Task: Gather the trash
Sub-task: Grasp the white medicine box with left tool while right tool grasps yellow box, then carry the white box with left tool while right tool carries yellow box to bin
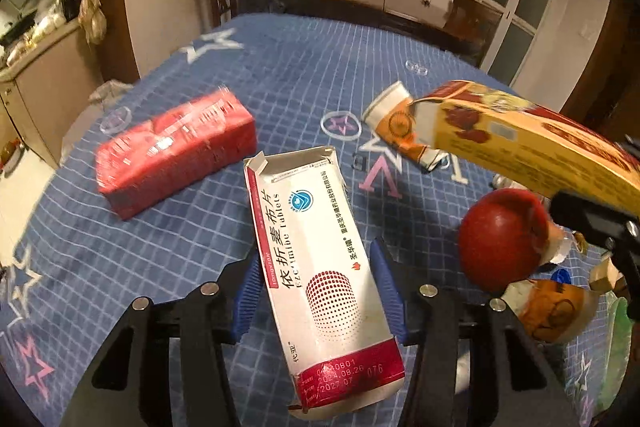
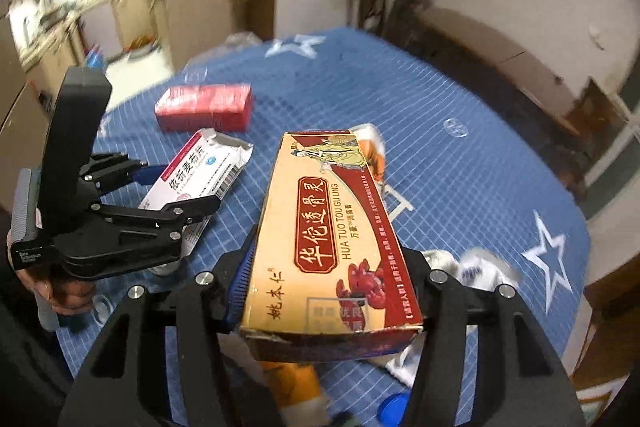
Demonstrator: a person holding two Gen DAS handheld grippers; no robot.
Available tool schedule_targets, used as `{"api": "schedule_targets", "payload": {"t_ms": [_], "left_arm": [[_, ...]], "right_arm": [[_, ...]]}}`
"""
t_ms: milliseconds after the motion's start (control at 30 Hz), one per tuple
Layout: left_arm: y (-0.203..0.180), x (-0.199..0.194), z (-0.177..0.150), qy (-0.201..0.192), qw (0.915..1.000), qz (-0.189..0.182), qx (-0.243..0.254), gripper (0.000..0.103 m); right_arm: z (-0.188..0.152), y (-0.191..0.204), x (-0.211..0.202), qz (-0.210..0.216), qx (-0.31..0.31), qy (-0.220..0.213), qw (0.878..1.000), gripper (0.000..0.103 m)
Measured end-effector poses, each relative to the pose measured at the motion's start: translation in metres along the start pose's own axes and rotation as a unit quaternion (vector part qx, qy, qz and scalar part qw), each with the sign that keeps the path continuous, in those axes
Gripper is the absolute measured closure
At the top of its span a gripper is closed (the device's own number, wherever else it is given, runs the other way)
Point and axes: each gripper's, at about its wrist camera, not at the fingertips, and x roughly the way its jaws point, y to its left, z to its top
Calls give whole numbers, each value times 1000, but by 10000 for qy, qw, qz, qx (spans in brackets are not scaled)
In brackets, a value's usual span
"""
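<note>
Both grippers are clamped on empty cartons lifted above the blue table (image 1: 120, 259), the left gripper (image 1: 318, 291) gripping the white tablet box (image 1: 316, 259) and the right gripper (image 2: 332, 283) the yellow medicine box (image 2: 332, 227), presumably 2 pieces bound for the trash.

A white-and-red cardboard tablet box (image 1: 320, 267) is sitting between the fingers of the left gripper (image 1: 320, 279), above the blue checked star-print tablecloth (image 1: 280, 79). To its left, a red plastic-wrapped rectangular pack (image 1: 176, 155) is lying on the cloth. To its right, a yellow-and-red cardboard medicine box (image 2: 332, 239) is sitting between the fingers of the right gripper (image 2: 332, 263), above a round red fruit (image 1: 500, 235) and a crumpled orange paper cup (image 1: 552, 311). Behind, another orange-and-white paper cup (image 1: 400, 123) is lying on its side, with a clear plastic ring (image 1: 341, 125) just beside it on the left.
</note>
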Motion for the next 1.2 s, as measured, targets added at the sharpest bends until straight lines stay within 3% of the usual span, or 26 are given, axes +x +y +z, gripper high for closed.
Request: {"api": "schedule_targets", "payload": {"t_ms": [167, 333, 500, 733, 933, 1200], "left_arm": [[1, -29, -1, -228, 9997, -69, 44, 50], [3, -58, -6, -323, 9991, -268, 86, 50], [-2, -85, -12, -480, 9978, -381, 240, 50], [-41, -110, -43, -748, 9934, -261, 830, 50], [-69, -116, -67, -903, 9891, -121, 1155, 50], [-91, -126, -81, -1057, 9841, -109, 1423, 50]], "right_arm": [[-30, 17, -37, -272, 618, -761, 9948, 48], [-65, 27, -66, -702, 1424, -1337, 9782, 48], [-93, 45, -86, -1140, 1772, -1684, 9629, 48], [-130, 74, -100, -1885, 1913, -1797, 9463, 48], [-155, 76, -106, -2381, 2133, -1829, 9297, 48], [-177, 77, -123, -2664, 2432, -1901, 9131, 48]]}}
